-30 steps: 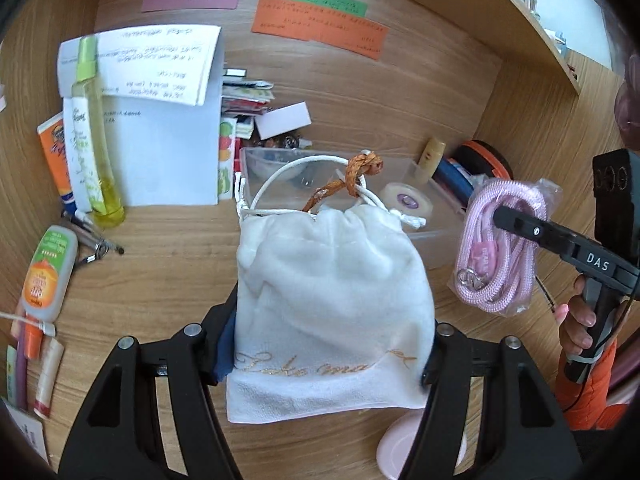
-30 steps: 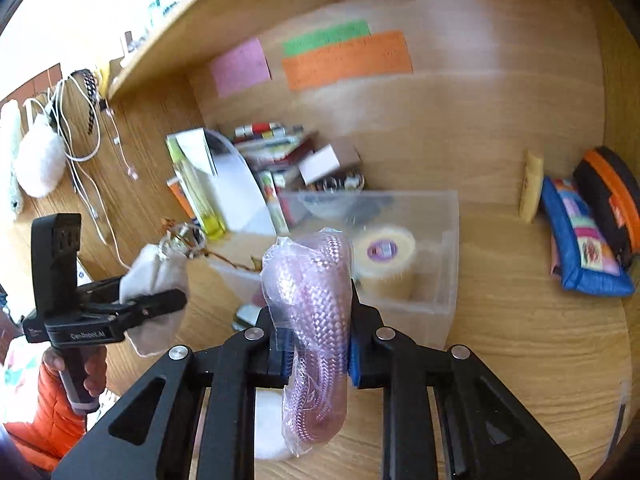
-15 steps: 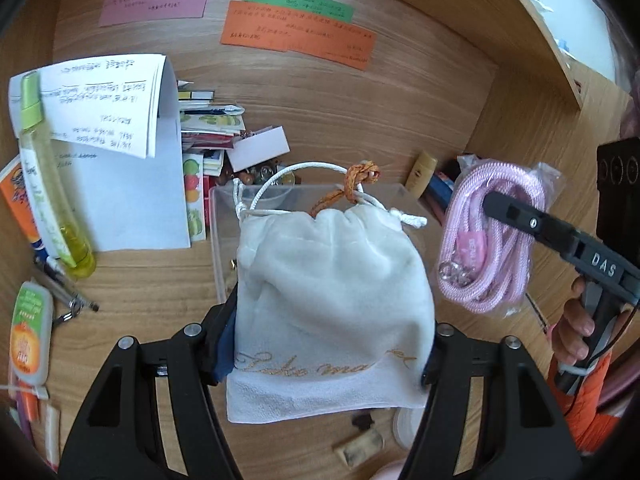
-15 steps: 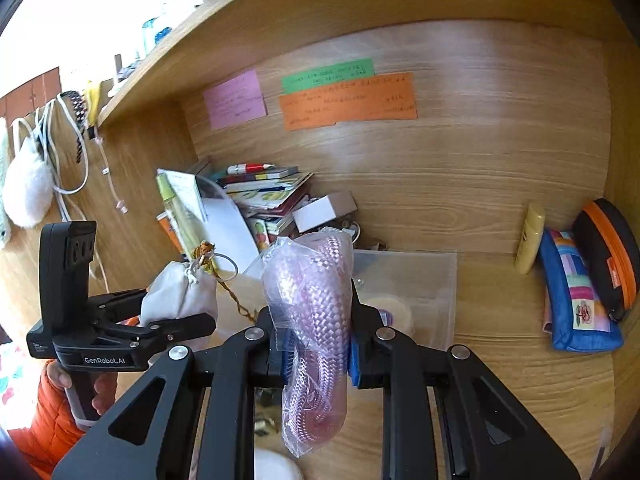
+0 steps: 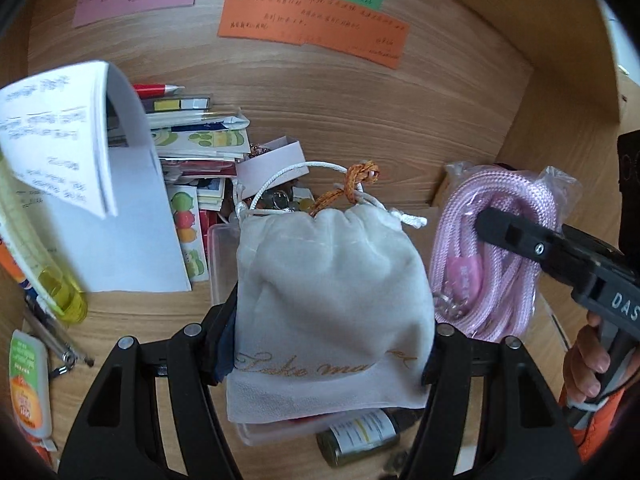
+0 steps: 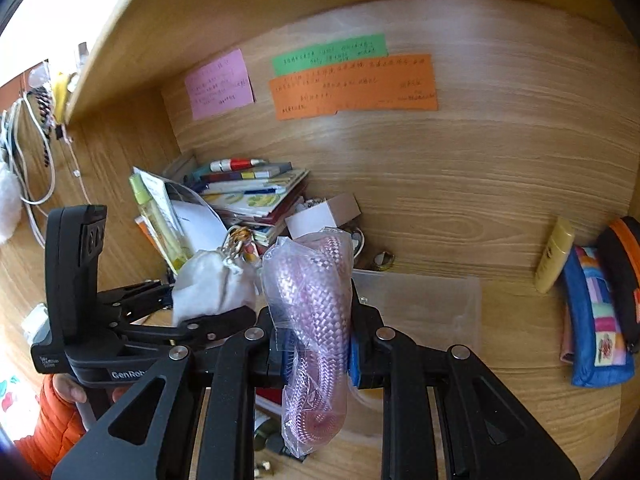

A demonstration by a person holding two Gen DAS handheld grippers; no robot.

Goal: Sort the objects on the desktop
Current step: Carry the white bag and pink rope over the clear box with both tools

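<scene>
White velvet is filling the left wrist view: the left gripper [image 5: 332, 344] is pinching a drawstring pouch [image 5: 332, 300] by its lower sides, its white cord and an orange braided cord [image 5: 348, 190] rising from the gathered neck. The pouch is hanging above a clear plastic box [image 5: 220, 256] that is sitting on the desk [image 5: 140, 312] near the back wall, and it is hiding most of the box. The right gripper [image 6: 314, 344] is pressing its jaws together on a pink rope in a clear bag [image 6: 312, 304], held just right of the pouch and likewise above the box. A person's fingers [image 5: 588, 364] are wrapping the right gripper's handle.

Clutter is crowding the back-left corner of the desk: a stack of books and papers [image 6: 256, 196], a curled white sheet [image 5: 80, 168], a yellow-green bottle [image 6: 160, 224] and a small white box [image 6: 324, 212] just behind the clear box. Pens [image 5: 52, 332] and a white tube with an orange label [image 5: 28, 384] are lying along the left edge. A small green bottle [image 5: 360, 432] is lying at the near side of the clear box. Toward the right edge a yellow tube [image 6: 554, 256], a blue patchwork pouch [image 6: 596, 320] and a black case with orange trim [image 6: 624, 272] are leaning together. Pink, green and orange notes [image 6: 352, 84] are sticking to the back wall.
</scene>
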